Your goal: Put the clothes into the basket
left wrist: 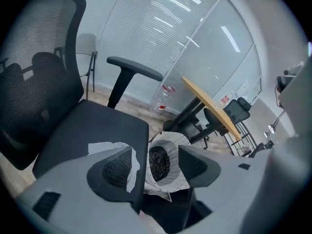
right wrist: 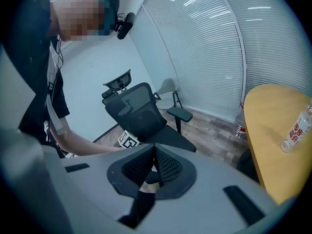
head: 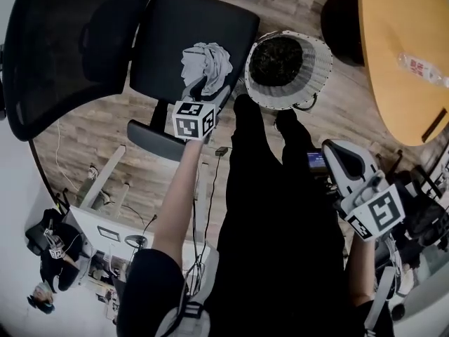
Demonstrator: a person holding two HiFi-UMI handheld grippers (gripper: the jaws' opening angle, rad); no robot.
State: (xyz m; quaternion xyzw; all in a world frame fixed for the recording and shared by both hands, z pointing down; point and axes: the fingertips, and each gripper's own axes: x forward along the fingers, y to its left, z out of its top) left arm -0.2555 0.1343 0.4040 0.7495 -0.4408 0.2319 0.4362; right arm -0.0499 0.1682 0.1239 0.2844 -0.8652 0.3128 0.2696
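Two tools are in view, one in each hand. The left tool (head: 208,91) reaches down to the seat of a black chair (head: 210,20), its tip at the near edge of a crumpled grey-white cloth (head: 208,63) that lies on the seat towards the basket side. In the left gripper view the left tool (left wrist: 155,165) stands with its jaws moderately apart and nothing is pinched between the pads. The cloth (left wrist: 108,148) shows just behind the left jaw, and whether the jaw touches it cannot be told. The basket (left wrist: 171,147) appears through the gap, farther off.

The basket (head: 319,65), white and woven with a dark inside, stands on the wood floor (head: 91,128) just beside the chair seat, between the chair and a round wooden table (head: 400,27). A clear bottle (head: 421,68) lies on the table.

The right tool (head: 335,156) is held back near the person's body, well apart from the cloth. In its own view the right tool (right wrist: 153,167) has its jaws pressed together, with nothing between them.
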